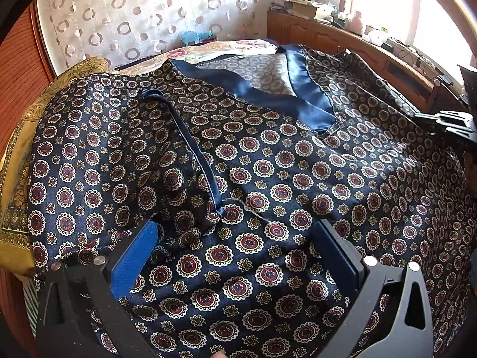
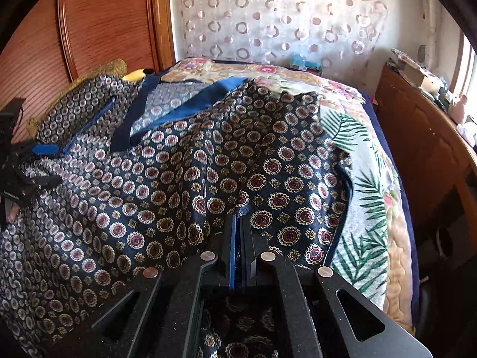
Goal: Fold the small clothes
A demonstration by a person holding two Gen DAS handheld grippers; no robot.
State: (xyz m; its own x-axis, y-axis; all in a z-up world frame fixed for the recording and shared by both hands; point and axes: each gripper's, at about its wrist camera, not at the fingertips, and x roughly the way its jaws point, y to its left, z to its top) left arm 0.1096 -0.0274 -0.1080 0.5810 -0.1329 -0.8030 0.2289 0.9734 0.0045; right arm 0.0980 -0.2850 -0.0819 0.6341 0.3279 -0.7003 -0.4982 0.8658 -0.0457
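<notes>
Here, slippery, limp satin top [image 1: 268,155] spread near the collar [image 1: 301,89]: left gripper [image 1: 235,247] wide open above it, right gripper [image 2: 238,235] pinched on its hem.

Ahead of me hangs a sheer curtain [image 2: 283,15] with ring patterns, beside a wooden headboard [image 2: 98,26]. A floral bedspread [image 2: 372,208] covers the bed; on my right a wooden cabinet [image 1: 322,34] holds what may be boxes and bottles.
</notes>
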